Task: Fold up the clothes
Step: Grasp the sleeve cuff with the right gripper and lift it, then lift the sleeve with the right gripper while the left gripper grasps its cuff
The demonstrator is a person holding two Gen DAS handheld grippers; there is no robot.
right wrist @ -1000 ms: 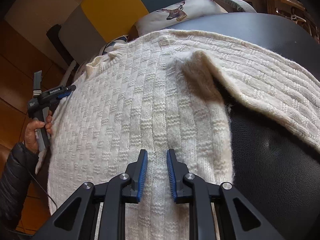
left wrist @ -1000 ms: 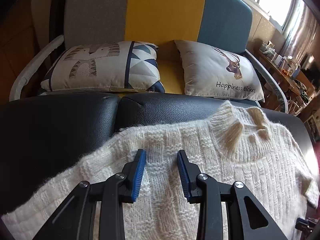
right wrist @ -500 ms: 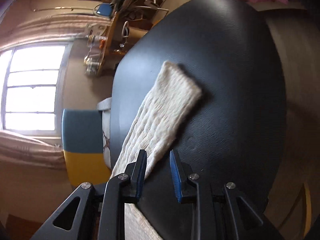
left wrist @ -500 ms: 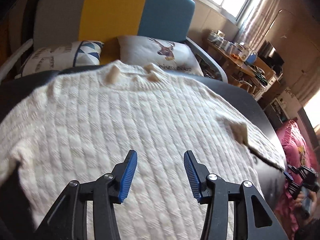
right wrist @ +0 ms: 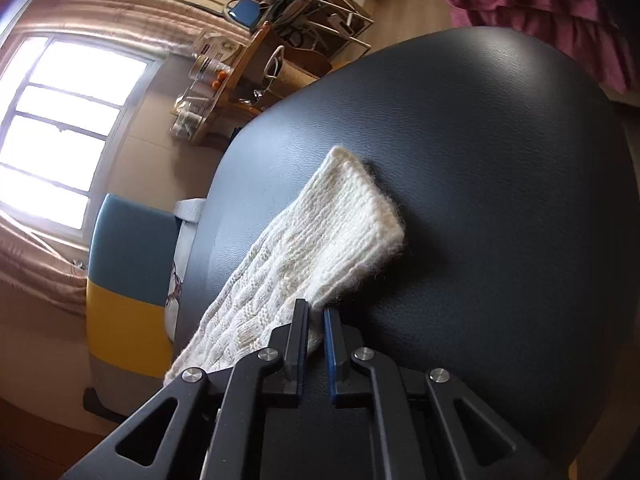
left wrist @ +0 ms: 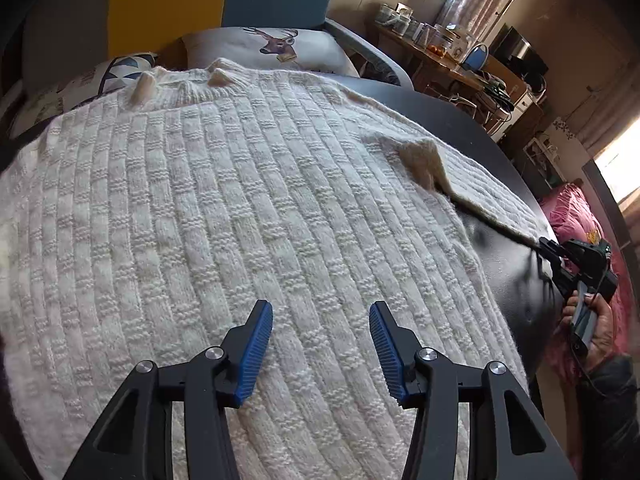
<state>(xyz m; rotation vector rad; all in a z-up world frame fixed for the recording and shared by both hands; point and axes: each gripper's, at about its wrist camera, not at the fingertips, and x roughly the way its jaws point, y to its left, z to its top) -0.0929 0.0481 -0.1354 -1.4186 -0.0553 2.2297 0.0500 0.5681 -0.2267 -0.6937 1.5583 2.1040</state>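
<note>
A cream knit sweater (left wrist: 240, 200) lies spread flat on a black leather surface (left wrist: 512, 264), collar at the far side. My left gripper (left wrist: 322, 344) hovers over the sweater's lower body, open, with nothing between its blue pads. The right sleeve (left wrist: 480, 184) stretches out to the right, where a hand (left wrist: 600, 328) holds my right gripper (left wrist: 544, 246) at its end. In the right wrist view the sleeve (right wrist: 320, 240) lies across the black surface (right wrist: 480, 160). There my right gripper (right wrist: 315, 316) is shut on the sleeve's near edge, close to the cuff.
A sofa back (left wrist: 160, 0) in grey, yellow and blue rises behind the surface, with a deer pillow (left wrist: 272, 48) against it. A cluttered wooden desk (left wrist: 440, 52) stands at the far right. Pink cloth (right wrist: 540, 12) lies beyond the surface's right edge.
My left gripper swept right from the sweater's left shoulder to over its body, and its jaws widened. My right gripper left the sweater's body, rolled, reached the right sleeve and shut on its edge.
</note>
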